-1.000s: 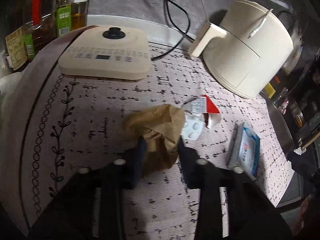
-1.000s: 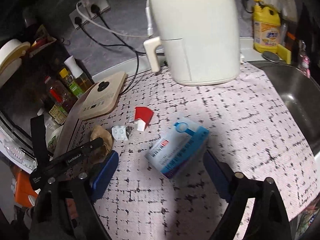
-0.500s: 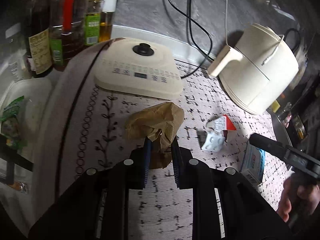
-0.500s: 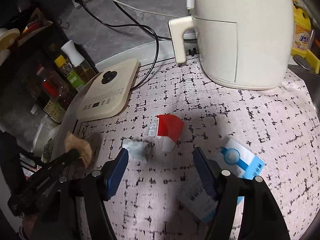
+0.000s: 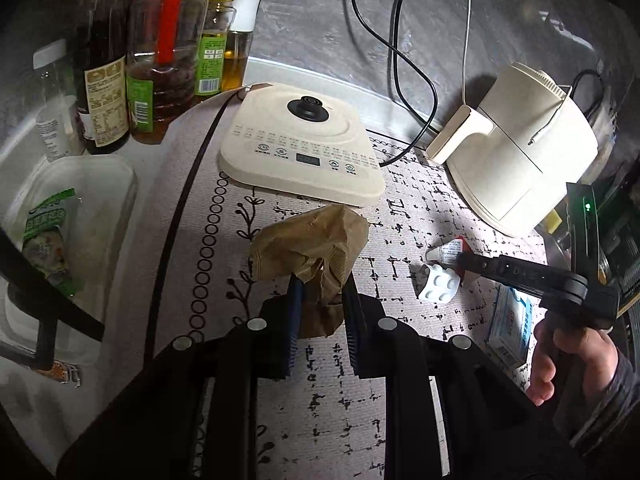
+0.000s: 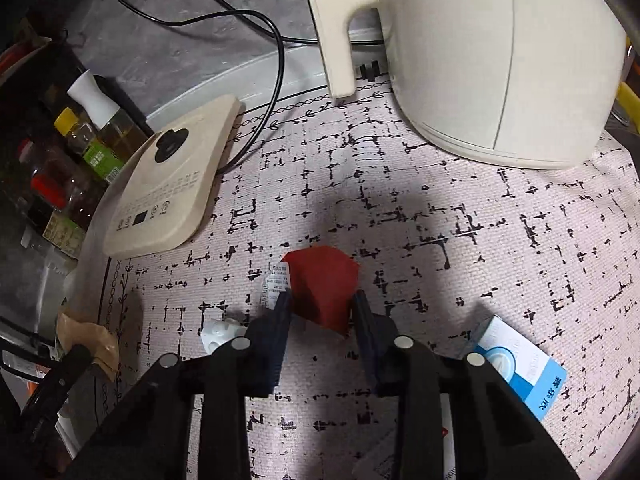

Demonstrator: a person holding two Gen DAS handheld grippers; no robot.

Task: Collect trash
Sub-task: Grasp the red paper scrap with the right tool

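Note:
My left gripper [image 5: 320, 288] is shut on a crumpled brown paper bag [image 5: 316, 240] and holds it above the patterned mat; the bag also shows at the left of the right wrist view [image 6: 86, 336]. My right gripper [image 6: 322, 308] has closed around a red and white carton [image 6: 322, 288] on the mat, its pads touching both sides. A white blister pack [image 6: 218, 330] lies just left of it and shows in the left wrist view [image 5: 438, 286]. A blue and white box [image 6: 520, 364] lies at the right.
A cream induction cooker [image 5: 304, 152] and a cream air fryer [image 5: 520, 148] stand at the back, with cables behind. Oil and sauce bottles [image 5: 160, 52] stand at the far left. A white bin [image 5: 100, 200] holding a green wrapper sits left of the mat.
My left gripper lifted the brown bag and drew it left toward the bin. My right gripper moved from the blue box to the red carton and closed on it.

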